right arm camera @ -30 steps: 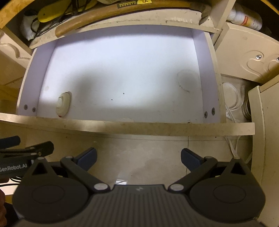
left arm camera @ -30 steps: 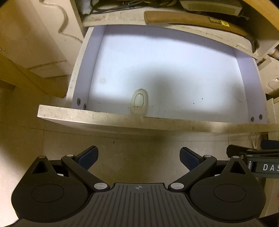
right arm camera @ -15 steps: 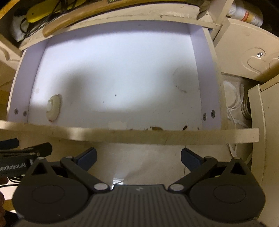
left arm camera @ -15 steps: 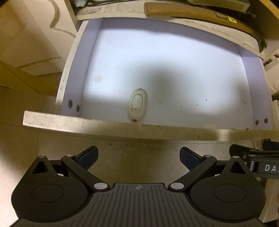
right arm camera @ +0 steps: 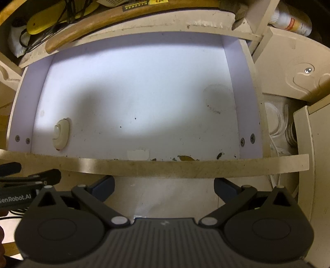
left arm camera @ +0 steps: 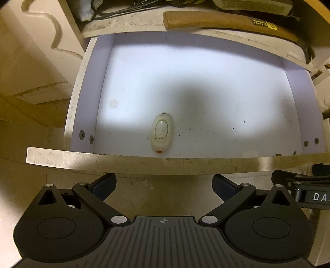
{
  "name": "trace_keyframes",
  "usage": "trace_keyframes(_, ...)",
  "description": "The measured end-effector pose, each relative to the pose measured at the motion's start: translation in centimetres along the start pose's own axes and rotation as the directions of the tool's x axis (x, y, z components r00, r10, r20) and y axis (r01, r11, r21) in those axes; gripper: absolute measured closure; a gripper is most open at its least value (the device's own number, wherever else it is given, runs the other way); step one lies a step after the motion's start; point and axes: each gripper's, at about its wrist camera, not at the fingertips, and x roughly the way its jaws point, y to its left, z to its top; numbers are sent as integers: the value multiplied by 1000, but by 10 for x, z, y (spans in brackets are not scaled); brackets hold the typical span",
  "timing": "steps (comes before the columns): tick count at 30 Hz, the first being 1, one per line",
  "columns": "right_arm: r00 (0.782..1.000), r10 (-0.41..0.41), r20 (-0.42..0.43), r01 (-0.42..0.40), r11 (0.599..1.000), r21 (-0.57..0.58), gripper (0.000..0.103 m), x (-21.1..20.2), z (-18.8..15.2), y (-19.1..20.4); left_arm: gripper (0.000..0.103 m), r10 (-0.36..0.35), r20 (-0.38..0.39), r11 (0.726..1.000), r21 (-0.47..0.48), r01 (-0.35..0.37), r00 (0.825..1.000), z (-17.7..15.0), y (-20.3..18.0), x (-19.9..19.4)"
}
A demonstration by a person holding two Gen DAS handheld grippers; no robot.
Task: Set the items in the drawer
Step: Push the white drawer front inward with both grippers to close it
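An open white drawer [left arm camera: 132, 162] fills both views, with its cream front edge nearest me; it also shows in the right wrist view [right arm camera: 185, 167]. A small cream oval device [left arm camera: 162, 133] with a red tip lies inside, near the front left; it shows in the right wrist view too [right arm camera: 60, 134]. My left gripper [left arm camera: 164, 185] is open and empty, just in front of the drawer's front edge. My right gripper [right arm camera: 164, 186] is open and empty, beside it to the right.
A wooden-handled hammer [left arm camera: 226, 22] lies on the shelf above the drawer, with yellow tools and cables [right arm camera: 51, 18]. A cabinet panel [left arm camera: 31, 61] stands at left. Bottles [right arm camera: 292, 20] and glass jars [right arm camera: 288, 132] sit at right.
Both grippers have risen and tilted over the drawer, so more of its floor and the whole oval device now show behind the front edge. Both stay open.
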Motion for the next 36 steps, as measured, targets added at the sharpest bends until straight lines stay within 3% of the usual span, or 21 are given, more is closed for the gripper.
trace_keyframes(20,997,-14,78,14,1000,-5,0,1,29,1,0,-11,47,1000,-4,11,999,35,2,3)
trace_keyframes(36,996,-22,91,23,1000,-3,0,10,62,1,0,-13,51,1000,-1,13,999,71,-4,13)
